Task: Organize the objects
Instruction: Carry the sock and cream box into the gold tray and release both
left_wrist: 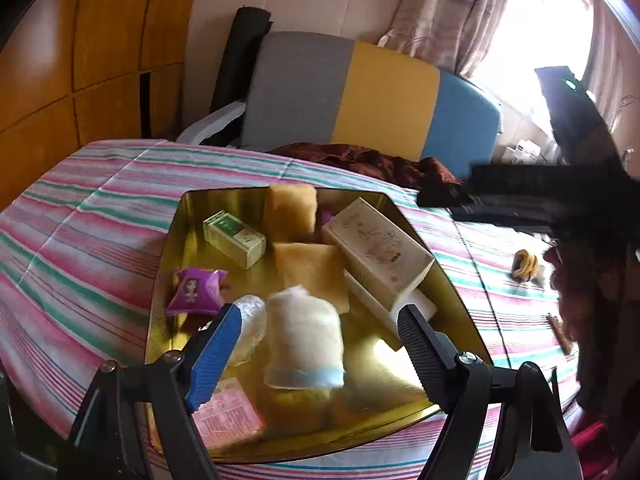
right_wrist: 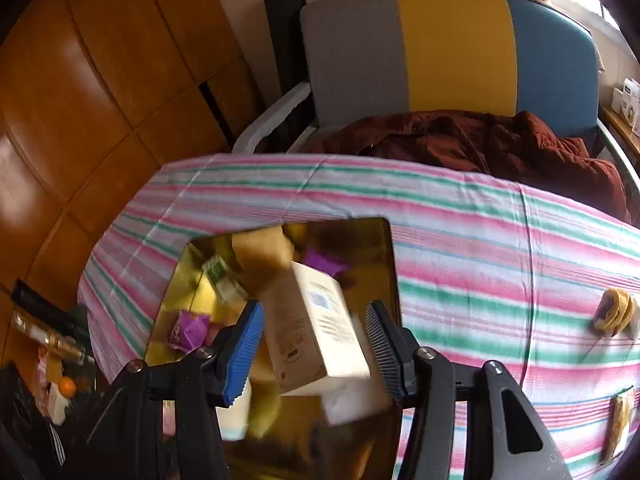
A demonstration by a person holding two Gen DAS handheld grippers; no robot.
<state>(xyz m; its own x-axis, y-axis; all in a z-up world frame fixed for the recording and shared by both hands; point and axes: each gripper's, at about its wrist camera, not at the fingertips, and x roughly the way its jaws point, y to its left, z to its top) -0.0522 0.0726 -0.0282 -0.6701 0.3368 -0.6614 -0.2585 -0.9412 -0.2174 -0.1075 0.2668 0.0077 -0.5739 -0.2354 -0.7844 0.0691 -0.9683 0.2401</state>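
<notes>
A shiny gold tray (left_wrist: pixel 400 384) lies on the striped tablecloth and holds several items: a green box (left_wrist: pixel 234 238), two tan packets (left_wrist: pixel 290 212), a purple snack packet (left_wrist: pixel 196 291), a cream carton (left_wrist: pixel 378 252), a white soft packet (left_wrist: pixel 304 338) and a pink sachet (left_wrist: pixel 228 412). My left gripper (left_wrist: pixel 320 354) is open above the tray, with the white packet between its fingers, not clamped. My right gripper (right_wrist: pixel 314 350) is open around the cream carton (right_wrist: pixel 316 328) over the same tray (right_wrist: pixel 380 240); the pads stand apart from it.
The striped cloth (right_wrist: pixel 480 248) covers the table. A yellow-brown bundle (right_wrist: pixel 616 312) and a small brown packet (right_wrist: pixel 618 420) lie on it at the right. A grey, yellow and blue chair (right_wrist: pixel 452 48) with dark red cloth (right_wrist: pixel 480 140) stands behind. Wooden panels are to the left.
</notes>
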